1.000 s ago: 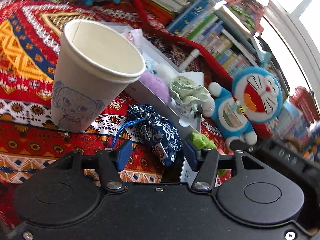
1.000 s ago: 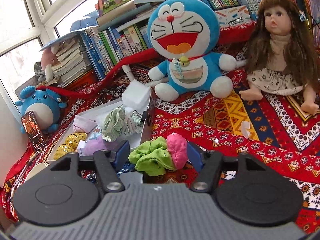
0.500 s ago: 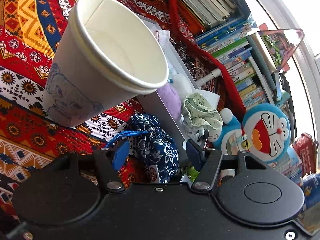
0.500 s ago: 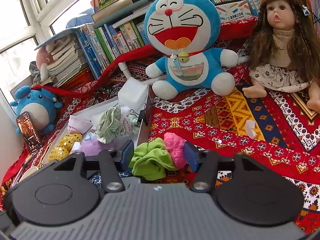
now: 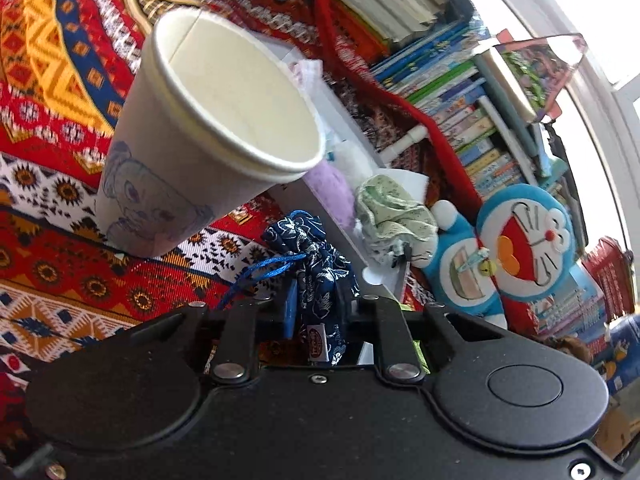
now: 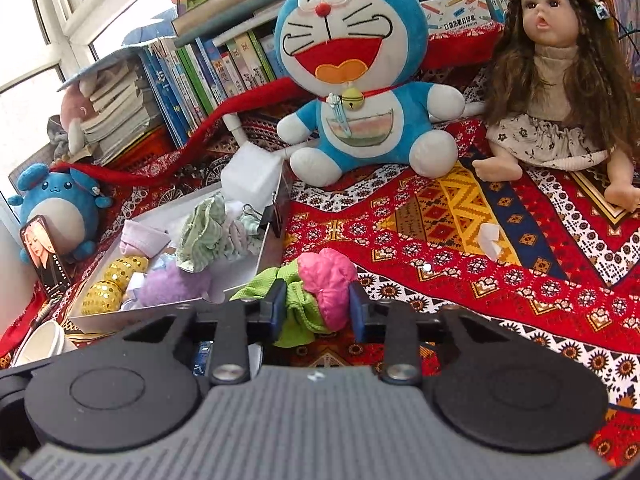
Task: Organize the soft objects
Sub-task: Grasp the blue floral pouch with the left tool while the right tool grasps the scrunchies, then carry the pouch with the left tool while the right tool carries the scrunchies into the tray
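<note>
In the left wrist view, a dark blue floral pouch [image 5: 316, 248] with a blue drawstring lies on the patterned cloth, and my left gripper [image 5: 320, 304] is shut on its lower end. The right wrist view shows a green and pink scrunchie [image 6: 328, 276] beside the white box [image 6: 240, 276]. My right gripper [image 6: 316, 304] has its jaws closing on the scrunchie, with both pads pressing into it. The box holds a pale green scrunchie [image 6: 200, 236], a purple fluffy item [image 6: 172, 288] and gold sequinned balls [image 6: 108, 284].
A white paper cup [image 5: 208, 140] with a drawn animal stands just left of the pouch. A Doraemon plush [image 6: 352, 80] and a doll [image 6: 552, 80] sit at the back. Books [image 6: 200, 76] line the window side. A small blue plush [image 6: 56, 208] and a phone [image 6: 44, 256] are at far left.
Both grippers have gone from open to closed: the left onto the blue pouch, the right onto the green and pink scrunchie. The left view has rolled a little.
</note>
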